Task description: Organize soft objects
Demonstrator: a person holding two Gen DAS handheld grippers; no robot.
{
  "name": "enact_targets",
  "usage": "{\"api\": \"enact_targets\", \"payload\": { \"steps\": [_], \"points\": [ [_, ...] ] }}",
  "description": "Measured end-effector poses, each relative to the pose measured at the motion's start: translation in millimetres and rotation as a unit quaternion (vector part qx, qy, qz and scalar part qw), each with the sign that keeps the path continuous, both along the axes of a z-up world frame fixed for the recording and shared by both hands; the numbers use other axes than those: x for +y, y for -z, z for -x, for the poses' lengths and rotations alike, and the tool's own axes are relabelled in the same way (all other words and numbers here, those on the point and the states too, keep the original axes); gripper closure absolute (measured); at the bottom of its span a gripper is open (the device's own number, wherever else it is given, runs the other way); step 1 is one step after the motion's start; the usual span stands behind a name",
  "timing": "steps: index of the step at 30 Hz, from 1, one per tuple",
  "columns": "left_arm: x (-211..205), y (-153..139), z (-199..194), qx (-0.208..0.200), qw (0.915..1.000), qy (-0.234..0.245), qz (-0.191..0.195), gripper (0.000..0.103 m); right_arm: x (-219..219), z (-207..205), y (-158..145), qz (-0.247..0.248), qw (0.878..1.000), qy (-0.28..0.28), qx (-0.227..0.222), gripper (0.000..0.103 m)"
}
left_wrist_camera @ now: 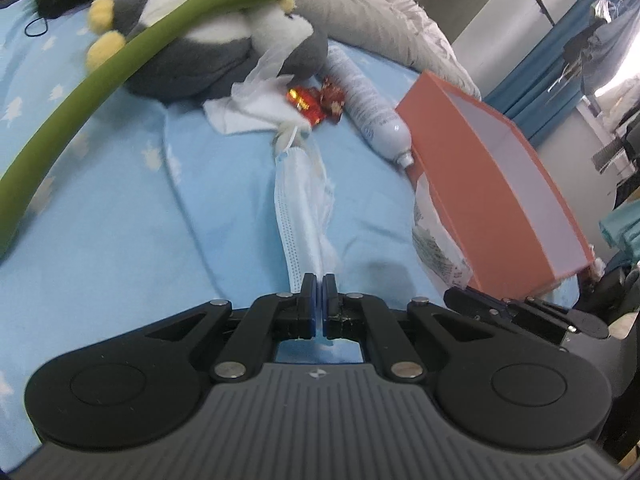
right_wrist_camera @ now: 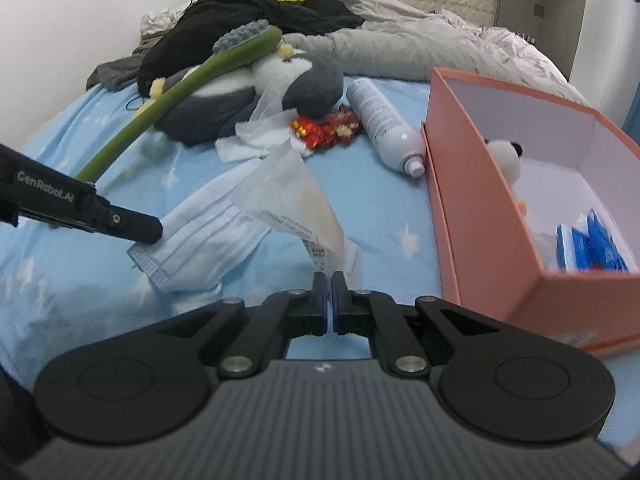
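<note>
Both grippers pinch one pleated blue mask (right_wrist_camera: 208, 240).

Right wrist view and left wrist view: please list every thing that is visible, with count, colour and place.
face mask: one, pale blue, on the sheet, held by both grippers
clear wrapper: one, see-through, printed, clamped with the mask
plush penguin: one, grey and white, behind the mask
long-handled brush: one, green, grey head, across the penguin
tissue: one, white, before the penguin
candies: several, red-gold, beside the tissue
spray can: one, white, lying left of the box
box: one, orange, holds a small plush and blue packets
left gripper: black, shut
right gripper: black, shut
</note>
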State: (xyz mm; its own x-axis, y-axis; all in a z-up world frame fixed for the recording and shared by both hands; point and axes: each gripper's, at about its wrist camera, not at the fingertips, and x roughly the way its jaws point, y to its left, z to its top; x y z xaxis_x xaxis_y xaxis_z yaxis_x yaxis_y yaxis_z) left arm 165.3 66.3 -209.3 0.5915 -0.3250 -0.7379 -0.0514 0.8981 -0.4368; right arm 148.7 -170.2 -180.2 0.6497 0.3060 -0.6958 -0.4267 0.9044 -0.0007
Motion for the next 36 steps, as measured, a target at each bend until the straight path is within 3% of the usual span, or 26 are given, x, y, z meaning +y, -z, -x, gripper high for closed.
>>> {"api": "enact_targets", "payload": {
  "steps": [9, 10, 11, 13, 14, 24, 28, 34, 36],
  "points": [
    [2.9, 8.9, 9.1, 0.028, 0.9994, 0.006, -0.020, 0.098, 2.7, 12.5, 7.6, -0.016, 0.999, -0.014, 0.028, 0.092],
    [2.7, 8.5, 7.7, 0.028, 0.9994, 0.008, -0.019, 0.094, 1.3, 11.7, 6.7, -0.022, 0.999, -0.014, 0.026, 0.088],
    [2.5, 8.6, 5.3, 0.030, 0.9993, 0.009, -0.017, 0.080, 0.5, 11.2, 5.5, -0.028, 0.999, -0.014, 0.023, 0.081],
    [0.9, 10.4, 2.2, 0.029, 0.9994, 0.010, -0.015, 0.055, -0.6, 9.7, 4.6, -0.032, 0.999, -0.018, 0.016, 0.050],
    [0.1, 11.9, 0.8, 0.028, 0.9995, 0.008, -0.016, 0.053, -0.4, 9.0, 5.0, -0.033, 0.999, -0.023, 0.011, 0.047],
    [-2.8, 30.0, -21.1, 0.050, 0.9986, -0.009, 0.018, 0.053, 18.1, -9.5, 23.0, -0.046, 0.994, -0.100, 0.015, 0.047],
    [-3.6, 33.0, -25.3, 0.053, 0.9985, -0.015, 0.009, 0.053, 26.4, -22.0, 39.1, -0.018, 0.995, -0.089, 0.027, 0.047],
    [-11.0, 38.3, -27.3, 0.061, 0.9980, -0.003, -0.011, 0.054, 20.3, -24.9, 46.9, -0.040, 0.995, -0.073, 0.049, 0.045],
    [-12.8, 39.2, -28.6, 0.063, 0.9978, 0.000, -0.020, 0.054, 18.6, -25.6, 46.8, -0.042, 0.995, -0.075, 0.054, 0.049]
  ]
}}
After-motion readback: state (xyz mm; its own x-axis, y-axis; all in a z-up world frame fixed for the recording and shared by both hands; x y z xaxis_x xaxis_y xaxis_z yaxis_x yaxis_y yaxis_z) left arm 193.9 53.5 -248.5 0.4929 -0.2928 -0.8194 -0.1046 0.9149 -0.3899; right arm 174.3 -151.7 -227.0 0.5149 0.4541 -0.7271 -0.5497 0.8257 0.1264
